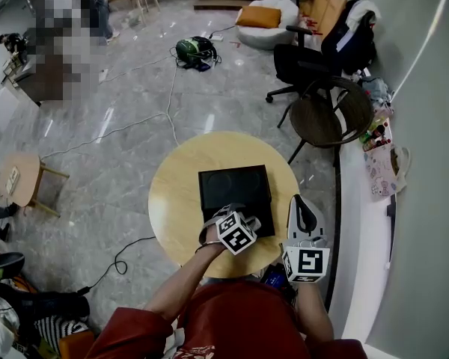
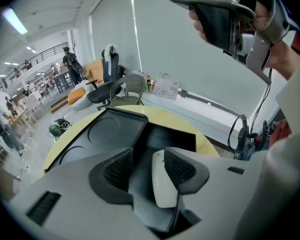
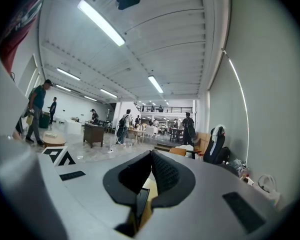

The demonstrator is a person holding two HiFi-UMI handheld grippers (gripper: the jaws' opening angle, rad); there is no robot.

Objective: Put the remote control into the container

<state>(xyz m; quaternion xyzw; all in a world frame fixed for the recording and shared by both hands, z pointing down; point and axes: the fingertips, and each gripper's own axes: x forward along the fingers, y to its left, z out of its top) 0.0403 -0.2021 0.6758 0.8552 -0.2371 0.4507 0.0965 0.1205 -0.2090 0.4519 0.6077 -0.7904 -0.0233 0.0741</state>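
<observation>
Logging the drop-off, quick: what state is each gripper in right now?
Left gripper: open, with the white remote control between its jaws, not clamped.
Right gripper: shut, holding nothing.

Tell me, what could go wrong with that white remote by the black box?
1. The left gripper has its jaws apart and the remote touches only one, so it may slip out crooked.
2. It sits near the front edge of the container, so it could catch the rim or fall onto the table.
</observation>
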